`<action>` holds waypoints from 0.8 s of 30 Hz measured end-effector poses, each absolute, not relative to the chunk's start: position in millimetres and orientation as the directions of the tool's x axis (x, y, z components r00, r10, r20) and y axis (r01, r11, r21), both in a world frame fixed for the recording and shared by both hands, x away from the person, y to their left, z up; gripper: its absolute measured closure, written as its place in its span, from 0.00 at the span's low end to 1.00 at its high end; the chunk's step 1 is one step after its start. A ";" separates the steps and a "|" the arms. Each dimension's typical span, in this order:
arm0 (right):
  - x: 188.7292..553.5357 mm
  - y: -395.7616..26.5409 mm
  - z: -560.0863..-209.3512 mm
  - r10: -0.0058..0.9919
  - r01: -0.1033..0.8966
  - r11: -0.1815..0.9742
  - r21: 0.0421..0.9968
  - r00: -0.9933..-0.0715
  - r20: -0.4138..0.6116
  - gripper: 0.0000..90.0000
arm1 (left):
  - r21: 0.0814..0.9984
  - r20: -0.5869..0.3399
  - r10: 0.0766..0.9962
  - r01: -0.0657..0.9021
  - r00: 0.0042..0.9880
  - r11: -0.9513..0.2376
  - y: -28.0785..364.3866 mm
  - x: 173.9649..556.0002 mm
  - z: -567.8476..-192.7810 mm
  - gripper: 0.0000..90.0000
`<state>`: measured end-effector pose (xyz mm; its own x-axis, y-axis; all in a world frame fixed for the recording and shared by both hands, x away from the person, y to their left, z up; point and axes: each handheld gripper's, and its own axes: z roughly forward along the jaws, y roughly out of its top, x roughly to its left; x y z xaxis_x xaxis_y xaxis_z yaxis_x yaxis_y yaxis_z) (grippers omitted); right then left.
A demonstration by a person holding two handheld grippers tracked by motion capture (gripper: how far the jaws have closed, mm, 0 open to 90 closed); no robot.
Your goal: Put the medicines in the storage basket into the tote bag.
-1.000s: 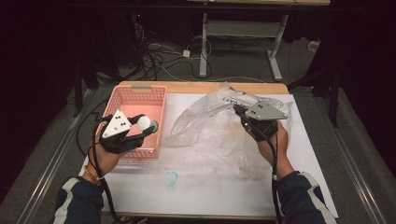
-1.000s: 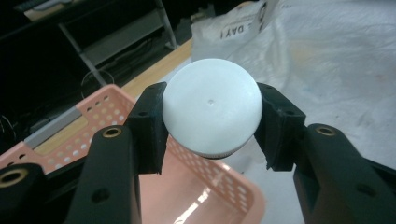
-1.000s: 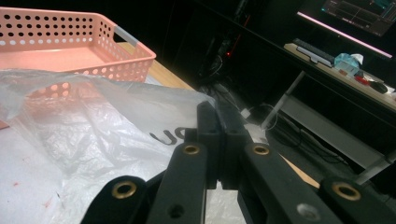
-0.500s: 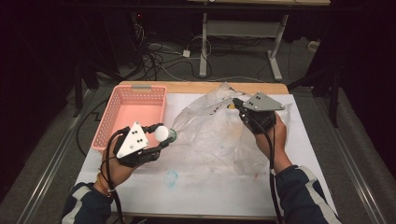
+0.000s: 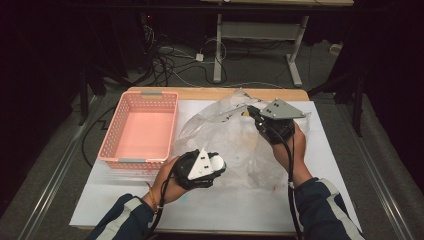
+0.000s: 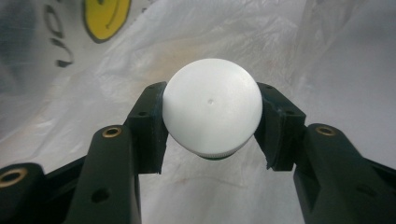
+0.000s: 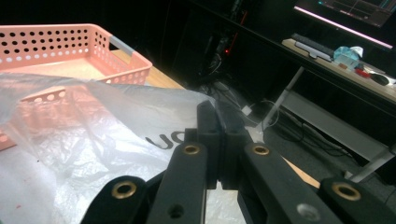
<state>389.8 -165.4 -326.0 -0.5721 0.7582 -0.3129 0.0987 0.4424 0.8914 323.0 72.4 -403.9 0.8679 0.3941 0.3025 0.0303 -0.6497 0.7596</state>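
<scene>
A clear crumpled plastic bag [image 5: 230,140] lies across the white table cover. My left gripper [image 5: 220,164] sits at the bag's near edge, shut on a white round-topped object [image 5: 217,162]. In the left gripper view that white object [image 6: 211,108] is pinched between both pads [image 6: 150,122] with the bag [image 6: 280,42] right behind it. My right gripper [image 5: 251,112] is at the bag's far right, shut on the plastic there. In the right gripper view its jaws are pressed together [image 7: 222,140] on the bag's rim [image 7: 154,116].
A pink perforated basket [image 5: 142,129] stands at the table's left, with nothing seen in it. The white cover [image 5: 240,210] runs to the near edge. Beyond the table are cables, desk legs and a dark floor.
My left gripper has carried the white object out of the pink basket, rightward and toward the near edge, to the bag's mouth. The right gripper has stayed in place on the bag.
</scene>
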 end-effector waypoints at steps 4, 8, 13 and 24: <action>389.5 -164.3 -326.5 0.755 0.098 0.441 0.892 -0.579 -0.309 1.00 | 0.739 0.299 0.401 0.056 0.866 -0.671 51.9 337.2 -417.8 0.54; 386.3 -163.5 -326.3 0.751 0.095 0.437 0.894 -0.585 -0.305 1.00 | 0.722 0.312 0.416 0.072 0.854 -0.688 33.9 354.5 -429.2 0.53; 381.6 -163.1 -325.0 0.743 0.082 0.434 0.897 -0.596 -0.305 1.00 | 0.717 0.285 0.448 0.121 0.847 -0.686 16.1 375.8 -445.0 0.53; 381.2 -166.4 -333.6 0.738 0.094 0.434 0.896 -0.607 -0.294 1.00 | 0.715 0.248 0.504 0.195 0.827 -0.672 3.3 399.1 -460.9 0.53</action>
<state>381.2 -166.4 -333.6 -0.6070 0.7382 -0.2944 0.0936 0.4343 0.8959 399.1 3.3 -460.9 0.8273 0.5041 0.2478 0.1952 -0.6717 0.7146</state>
